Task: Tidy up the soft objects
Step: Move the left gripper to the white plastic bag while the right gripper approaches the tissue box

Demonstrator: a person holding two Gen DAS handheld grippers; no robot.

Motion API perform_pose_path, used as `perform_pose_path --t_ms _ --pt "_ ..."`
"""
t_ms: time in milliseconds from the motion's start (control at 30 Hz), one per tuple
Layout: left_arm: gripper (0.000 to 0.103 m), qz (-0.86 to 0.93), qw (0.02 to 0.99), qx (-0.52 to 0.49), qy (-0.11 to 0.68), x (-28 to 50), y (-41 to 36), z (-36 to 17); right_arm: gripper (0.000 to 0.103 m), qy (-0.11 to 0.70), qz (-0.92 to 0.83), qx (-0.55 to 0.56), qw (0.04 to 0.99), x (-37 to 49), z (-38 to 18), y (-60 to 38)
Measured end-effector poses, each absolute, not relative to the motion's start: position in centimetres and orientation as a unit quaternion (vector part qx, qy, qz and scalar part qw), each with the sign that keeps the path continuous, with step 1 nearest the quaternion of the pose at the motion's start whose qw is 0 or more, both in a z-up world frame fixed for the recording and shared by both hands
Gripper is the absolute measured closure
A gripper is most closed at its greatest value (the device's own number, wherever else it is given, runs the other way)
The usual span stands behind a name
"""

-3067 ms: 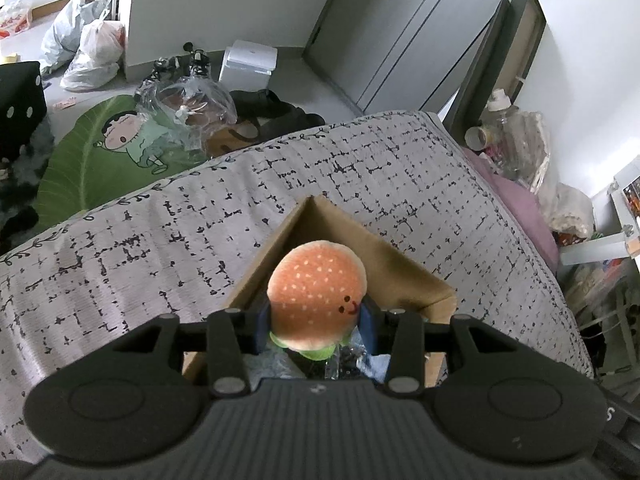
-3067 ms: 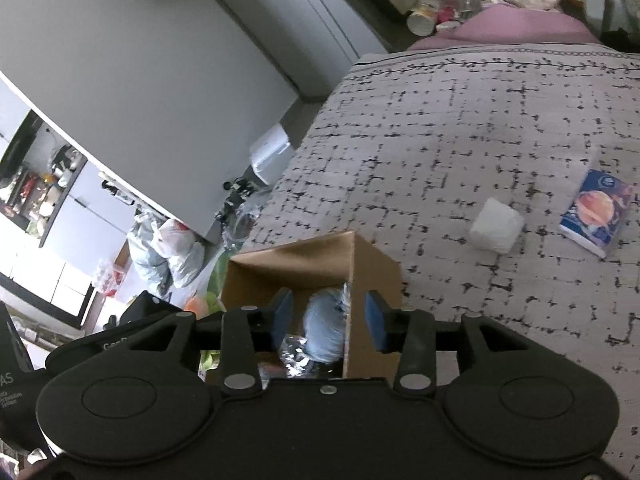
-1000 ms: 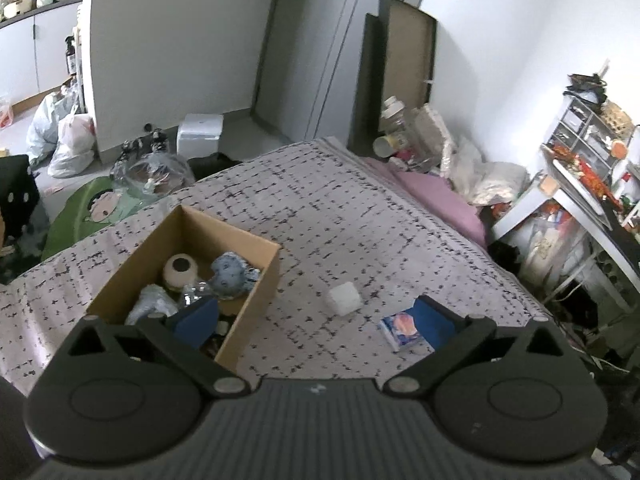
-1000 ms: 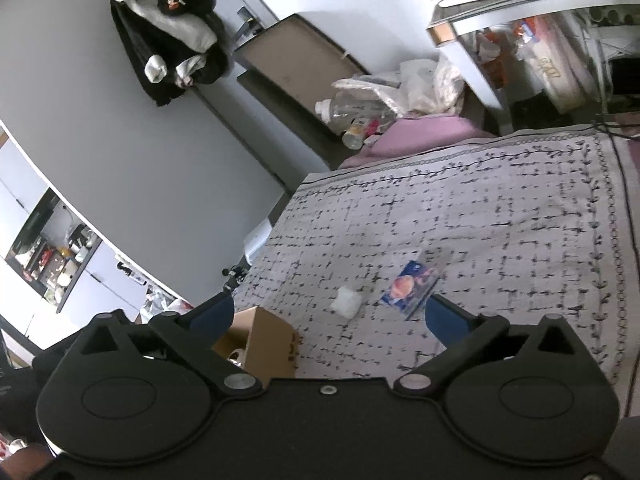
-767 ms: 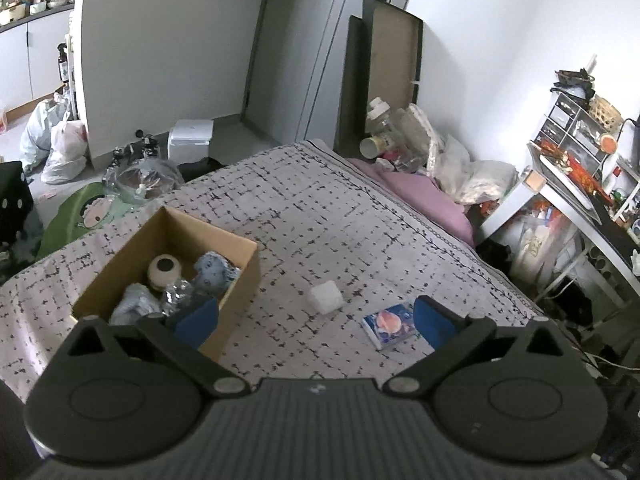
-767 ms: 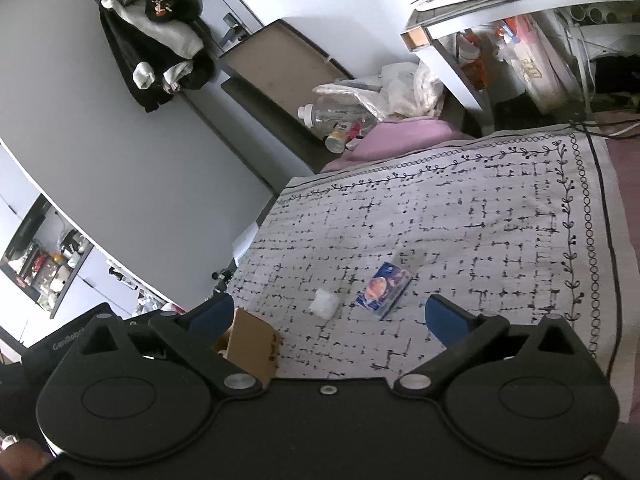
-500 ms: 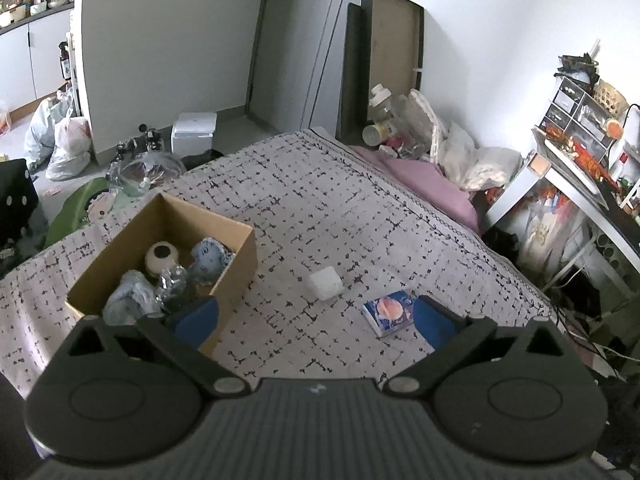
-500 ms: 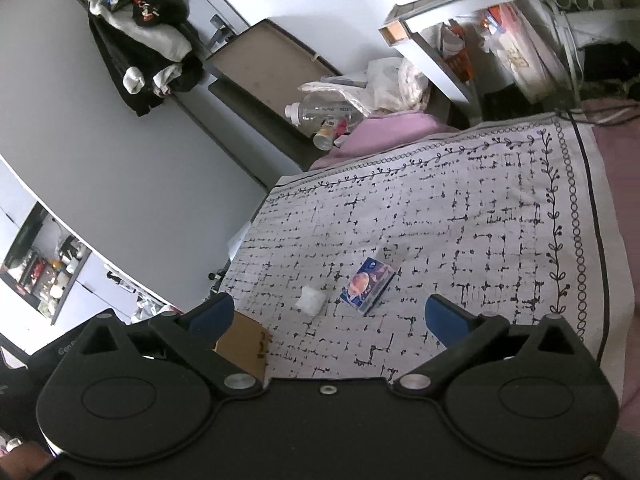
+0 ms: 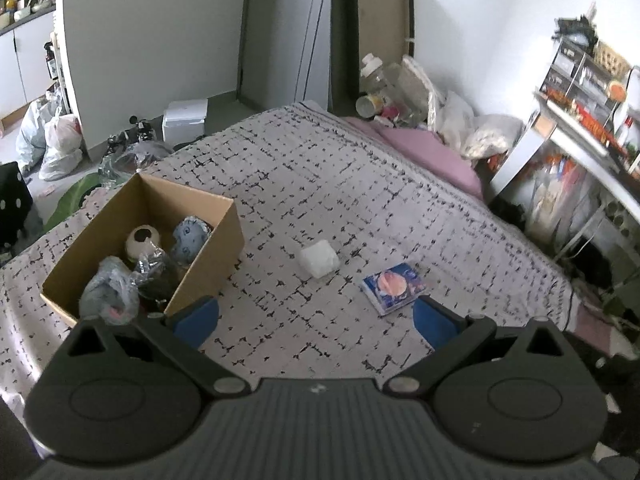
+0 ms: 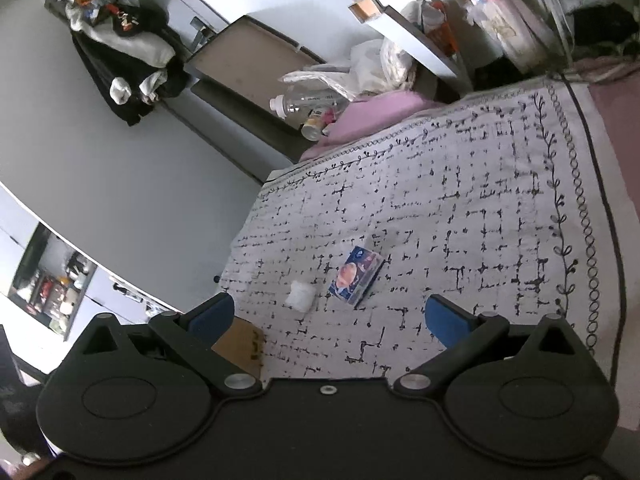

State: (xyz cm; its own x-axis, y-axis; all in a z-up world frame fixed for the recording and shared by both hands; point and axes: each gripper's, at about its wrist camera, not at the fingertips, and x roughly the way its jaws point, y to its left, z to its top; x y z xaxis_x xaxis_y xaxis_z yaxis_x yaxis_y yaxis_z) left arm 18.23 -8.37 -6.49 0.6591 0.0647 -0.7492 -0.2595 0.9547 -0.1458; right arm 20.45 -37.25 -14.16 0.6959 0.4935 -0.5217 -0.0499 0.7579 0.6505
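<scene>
With both the left tongs [image 9: 316,320] and right tongs [image 10: 326,318] spread and empty, the white wad [image 9: 319,258], lying mid-frame on the bed [image 9: 360,184] between box [image 9: 224,232] and packet [image 9: 394,287], is judged light, squashable, and best pinched across its middle.

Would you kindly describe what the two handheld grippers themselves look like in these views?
Both look alike. The left gripper and the right gripper each have a matte black plastic body with two round, disc-like housings, angular black link arms fastened with silver pivot screws, and blue pads on the jaws. The left body has a ribbed centre panel. No cables or sleeves are visible.
</scene>
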Motion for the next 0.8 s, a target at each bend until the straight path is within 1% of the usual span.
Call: perform_pose_path --t_ms 467,800 --pt "0.000 0.098 0.889 -0.125 0.429 21.3 -8.4 -9.6 0.000 0.362 0.147 0.372 0.842 23.2 -17.1 -37.3" --pt "0.000 0.104 0.877 -0.134 0.449 24.4 -7.7 -12.0 0.001 0.380 0.140 0.388 0.828 25.9 -19.3 -36.7"
